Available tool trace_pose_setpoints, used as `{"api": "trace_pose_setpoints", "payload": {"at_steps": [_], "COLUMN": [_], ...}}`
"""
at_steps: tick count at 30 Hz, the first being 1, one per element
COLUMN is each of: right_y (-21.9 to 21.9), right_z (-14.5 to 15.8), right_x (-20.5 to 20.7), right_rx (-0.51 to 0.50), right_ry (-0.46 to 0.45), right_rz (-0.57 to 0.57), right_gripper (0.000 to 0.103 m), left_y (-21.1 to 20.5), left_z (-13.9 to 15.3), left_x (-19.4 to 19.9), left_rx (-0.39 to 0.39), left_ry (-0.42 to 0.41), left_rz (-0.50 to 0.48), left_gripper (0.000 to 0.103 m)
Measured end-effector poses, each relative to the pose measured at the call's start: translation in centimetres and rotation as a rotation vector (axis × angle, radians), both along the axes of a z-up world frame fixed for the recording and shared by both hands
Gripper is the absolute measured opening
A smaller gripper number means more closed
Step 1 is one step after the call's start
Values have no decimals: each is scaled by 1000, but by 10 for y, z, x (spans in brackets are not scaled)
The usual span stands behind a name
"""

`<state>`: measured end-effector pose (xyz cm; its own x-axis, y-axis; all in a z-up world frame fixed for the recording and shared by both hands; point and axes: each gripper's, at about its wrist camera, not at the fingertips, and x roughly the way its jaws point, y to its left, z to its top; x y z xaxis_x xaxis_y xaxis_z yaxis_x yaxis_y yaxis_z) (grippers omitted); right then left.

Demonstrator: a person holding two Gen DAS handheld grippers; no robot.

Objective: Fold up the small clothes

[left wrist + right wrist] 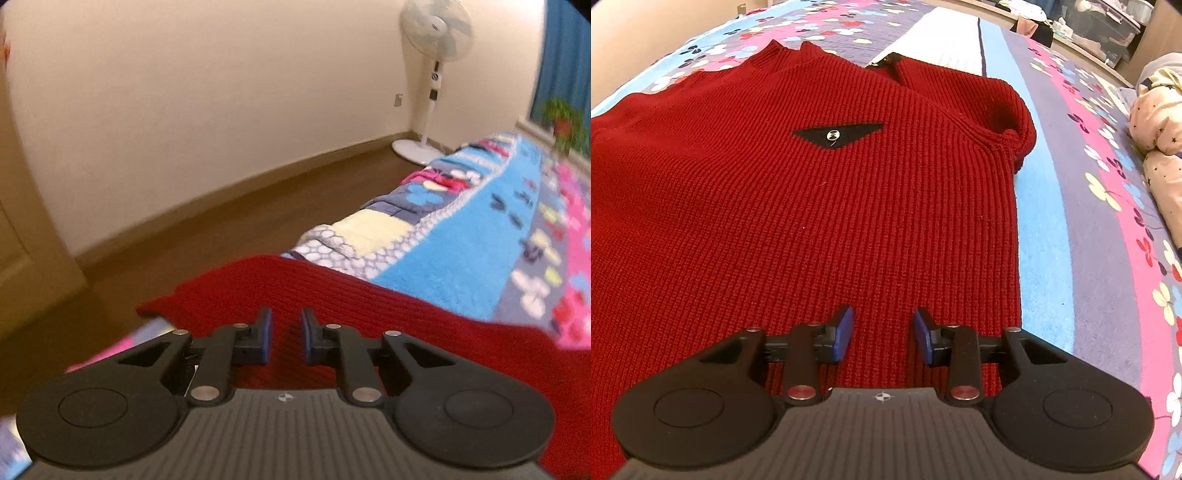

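Observation:
A red knit sweater (812, 192) lies flat on the bed, with a black triangular patch and a button (834, 136) on its chest. One sleeve is folded in at the far right (1008, 110). My right gripper (882, 332) hovers over the near hem, open, with the knit lying flat below the gap between its blue pads. In the left wrist view the sweater (332, 295) fills the foreground. My left gripper (287, 338) has its jaws drawn close, with red fabric filling the narrow gap between them. This view is blurred.
A flowered blanket in blue, pink and grey (1089, 221) covers the bed. A bundled star-print quilt (1160, 122) sits at the right. Beyond the bed's edge are a wooden floor (184, 236), a white standing fan (428, 92), a cream wall and a potted plant (563, 122).

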<state>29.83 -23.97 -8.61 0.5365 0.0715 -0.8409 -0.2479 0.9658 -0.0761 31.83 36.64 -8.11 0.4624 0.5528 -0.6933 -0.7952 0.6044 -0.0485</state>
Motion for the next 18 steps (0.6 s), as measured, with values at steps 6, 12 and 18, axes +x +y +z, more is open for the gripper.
{"api": "trace_pose_setpoints", "payload": {"at_steps": [6,12,18], "right_y": [1,4,3], "right_z": [0,0,0], "right_x": [-2,-3,-2], "right_rx": [-6,-15,-13], "right_ry": [-7,-9,-9], "right_rz": [4,5,6], "right_gripper": [39,39,39], "left_y": [-6,0,-6], "left_z": [11,5,1], "left_x": [0,0,6], "left_rx": [-86,-119,-69], "left_ry": [-112,-90,12], "left_rz": [-78,-18,-14], "left_gripper": [27,67,63]}}
